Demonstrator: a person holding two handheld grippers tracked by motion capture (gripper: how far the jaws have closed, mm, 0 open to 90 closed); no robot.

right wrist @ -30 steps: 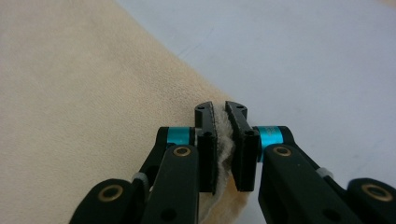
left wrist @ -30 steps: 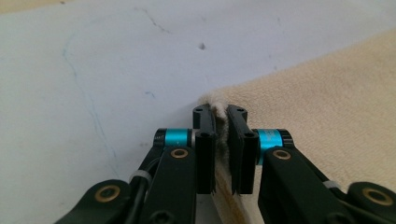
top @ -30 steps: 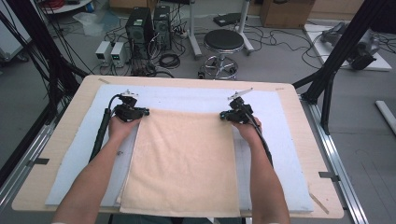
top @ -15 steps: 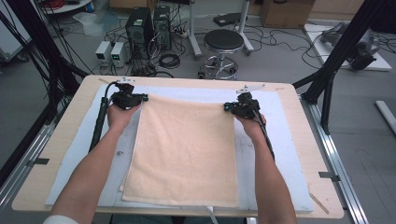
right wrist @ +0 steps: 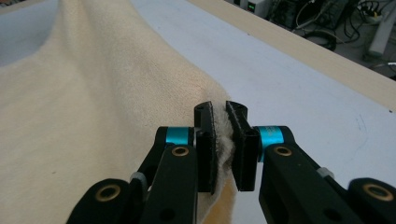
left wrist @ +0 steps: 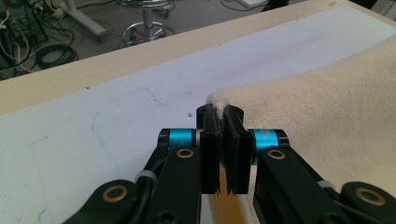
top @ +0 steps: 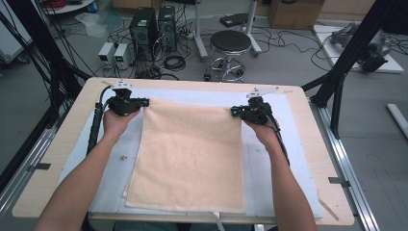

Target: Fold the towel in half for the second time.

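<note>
Where the white mat (top: pixel 293 159) covers the wooden table (top: pixel 57 159), a soft cream towel (top: pixel 190 159) lies in the middle of the mat. Most of the towel rests flat, with its near edge close to the person's side of the mat. Its two far corners are lifted up a little, so the cloth slopes down from them.

The left gripper (top: pixel 129 103) is at the towel's far left corner. In the left gripper view its two black jaws are squeezed tight on the corner (left wrist: pixel 217 100), and a bit of fluffy cloth pokes out at the tips. The right gripper (top: pixel 250 111) is at the towel's far right corner. In the right gripper view its jaws pinch a fold of the towel edge (right wrist: pixel 226 135) between the pads.

Each hand sits just beside the towel's long sides, with the arms running along them. Past the towel's far edge is a strip of bare mat, then the table edge. Beyond that a round stool (top: pixel 231 43) stands on the floor.
</note>
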